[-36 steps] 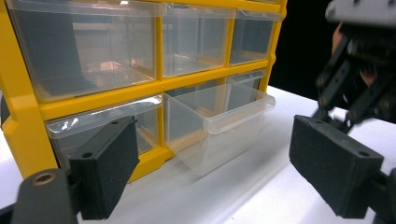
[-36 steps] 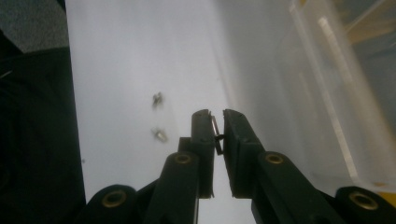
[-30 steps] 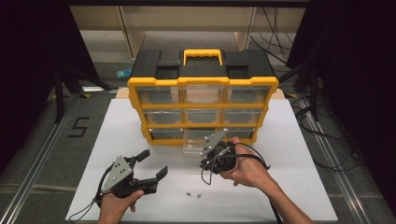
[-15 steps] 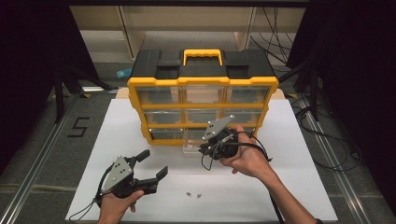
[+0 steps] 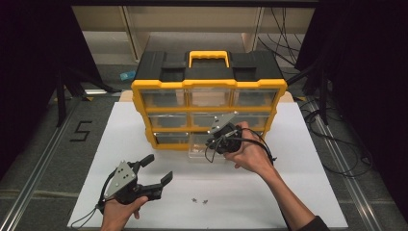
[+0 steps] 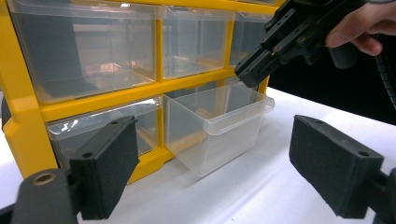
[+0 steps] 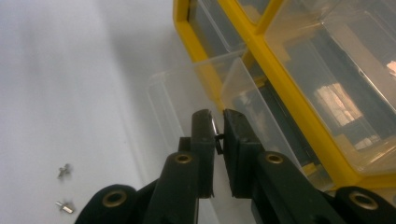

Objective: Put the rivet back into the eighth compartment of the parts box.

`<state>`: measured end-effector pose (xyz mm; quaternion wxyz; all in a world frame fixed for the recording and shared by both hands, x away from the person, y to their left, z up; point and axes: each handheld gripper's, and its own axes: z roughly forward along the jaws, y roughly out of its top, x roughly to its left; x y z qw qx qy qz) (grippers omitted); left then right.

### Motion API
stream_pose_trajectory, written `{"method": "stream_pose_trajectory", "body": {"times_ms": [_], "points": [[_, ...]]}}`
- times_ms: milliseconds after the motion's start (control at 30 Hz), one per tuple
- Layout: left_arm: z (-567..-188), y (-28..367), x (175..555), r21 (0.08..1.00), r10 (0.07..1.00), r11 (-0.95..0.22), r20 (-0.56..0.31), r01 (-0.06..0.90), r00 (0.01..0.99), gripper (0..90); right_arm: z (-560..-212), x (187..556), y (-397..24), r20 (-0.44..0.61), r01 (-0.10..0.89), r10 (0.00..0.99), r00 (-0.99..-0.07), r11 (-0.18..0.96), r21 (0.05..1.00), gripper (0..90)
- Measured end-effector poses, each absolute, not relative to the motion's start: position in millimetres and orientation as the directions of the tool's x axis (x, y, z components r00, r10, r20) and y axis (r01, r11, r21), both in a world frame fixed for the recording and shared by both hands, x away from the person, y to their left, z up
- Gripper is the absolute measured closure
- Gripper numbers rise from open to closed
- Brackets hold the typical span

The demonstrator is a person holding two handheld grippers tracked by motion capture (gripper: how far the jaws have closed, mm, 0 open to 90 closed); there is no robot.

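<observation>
While the left gripper (image 5: 153, 174) is held low over the white worktop (image 5: 312, 192) with its jaws spread wide and nothing between them, two small screws (image 5: 199, 200) are seen lying just beside it. Further right, the right gripper (image 7: 218, 122) is poised above the pulled-out clear drawer (image 6: 219, 126) of the yellow organizer (image 5: 209, 84), its jaws pinched tight on a small metal screw (image 7: 215, 133).
</observation>
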<state>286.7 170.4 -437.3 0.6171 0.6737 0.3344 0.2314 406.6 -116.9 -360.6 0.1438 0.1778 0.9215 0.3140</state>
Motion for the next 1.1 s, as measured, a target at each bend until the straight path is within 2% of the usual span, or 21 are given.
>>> {"method": "stream_pose_trajectory", "body": {"times_ms": [233, 267, 300, 433, 533, 700, 800, 967, 1100], "points": [[-437, 170, 286, 0.986, 0.735, -0.013, -0.102, 0.165, 0.67, 15.9, -373, 416, -114, -0.147, 0.257, 0.429, -0.891, 0.746, 0.614, 79.9], [-437, 170, 287, 0.986, 0.734, -0.012, -0.103, 0.164, 0.671, 15.9, -374, 417, -114, -0.138, 0.263, 0.426, -0.894, 0.749, 0.608, 72.9], [-437, 170, 286, 0.986, 0.734, -0.011, -0.104, 0.164, 0.671, 15.9, -374, 416, -112, -0.166, 0.254, 0.434, -0.886, 0.753, 0.607, 62.1], [-437, 170, 286, 0.986, 0.735, -0.015, -0.102, 0.166, 0.67, 15.9, -363, 406, -109, -0.184, 0.233, 0.44, -0.879, 0.733, 0.64, 50.9], [-437, 170, 286, 0.986, 0.734, -0.013, -0.102, 0.164, 0.671, 15.9, -356, 401, -109, -0.193, 0.2, 0.417, -0.888, 0.729, 0.655, 48.2], [-437, 170, 286, 0.986, 0.736, -0.015, -0.101, 0.165, 0.669, 15.9, -347, 378, -109, -0.184, 0.121, 0.32, -0.929, 0.734, 0.668, 40.5], [-437, 170, 286, 0.986, 0.736, -0.014, -0.101, 0.163, 0.67, 15.9, -347, 371, -109, -0.164, 0.11, 0.292, -0.942, 0.734, 0.671, 38.7], [-437, 170, 286, 0.986, 0.738, -0.011, -0.103, 0.164, 0.667, 15.9, -357, 350, -99, -0.152, 0.062, 0.203, -0.967, 0.772, 0.633, 33.6], [-437, 170, 286, 0.987, 0.736, -0.012, -0.101, 0.162, 0.669, 15.9, -374, 339, -95, -0.141, 0.039, 0.149, -0.979, 0.81, 0.585, 34.5]]}}
